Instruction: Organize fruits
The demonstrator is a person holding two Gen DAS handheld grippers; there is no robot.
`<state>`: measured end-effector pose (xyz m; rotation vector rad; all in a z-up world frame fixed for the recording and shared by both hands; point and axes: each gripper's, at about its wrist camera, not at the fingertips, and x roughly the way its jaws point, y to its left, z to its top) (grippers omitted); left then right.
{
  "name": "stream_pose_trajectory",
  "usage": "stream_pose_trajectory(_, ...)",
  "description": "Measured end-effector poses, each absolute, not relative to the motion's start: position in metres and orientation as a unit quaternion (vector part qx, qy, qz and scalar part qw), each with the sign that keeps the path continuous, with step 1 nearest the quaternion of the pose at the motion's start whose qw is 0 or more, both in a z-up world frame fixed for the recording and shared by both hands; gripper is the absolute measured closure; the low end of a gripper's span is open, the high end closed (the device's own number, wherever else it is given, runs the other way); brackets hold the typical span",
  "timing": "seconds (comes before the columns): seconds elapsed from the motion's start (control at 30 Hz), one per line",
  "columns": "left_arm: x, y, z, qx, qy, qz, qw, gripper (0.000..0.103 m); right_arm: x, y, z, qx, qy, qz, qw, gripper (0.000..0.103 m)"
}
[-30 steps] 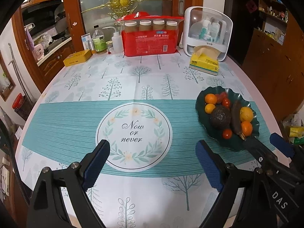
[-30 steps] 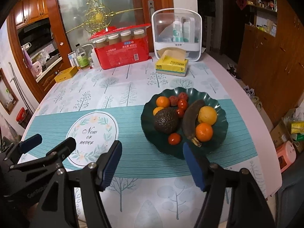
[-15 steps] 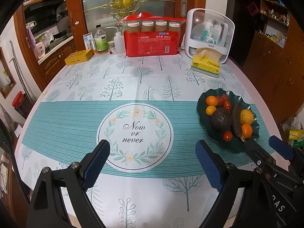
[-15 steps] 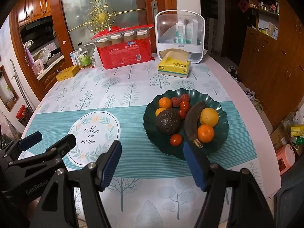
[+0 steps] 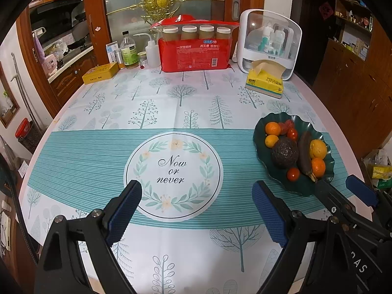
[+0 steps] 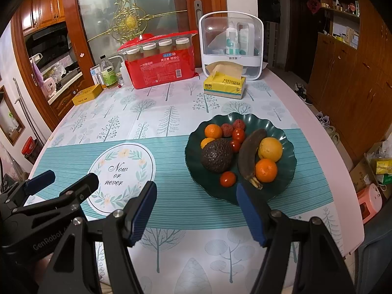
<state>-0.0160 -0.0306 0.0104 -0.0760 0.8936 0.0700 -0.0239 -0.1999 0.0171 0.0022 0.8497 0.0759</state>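
Fruit [image 6: 241,152] all sits on dark green plate [image 6: 290,161], table right; right gripper [image 6: 196,210] and left gripper [image 5: 196,210] both spread wide, empty, hovering low; fits sorted or pre-sort stage; any pick wants gentle, centred squeeze.

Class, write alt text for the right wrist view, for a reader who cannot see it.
A dark green plate holds an avocado, a browned banana, oranges and cherry tomatoes on a tree-print tablecloth. The open right gripper hovers empty before it, with the left gripper beside.
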Motion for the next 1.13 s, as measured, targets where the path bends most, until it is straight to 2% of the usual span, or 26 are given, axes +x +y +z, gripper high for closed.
stream_pose_trajectory(1.13,-0.009,-0.027,-0.005,-0.029,0.465,0.021,0.884,0.012,-0.022,-0.201,0.005,0.011,0.429,0.031,0.903,0.035)
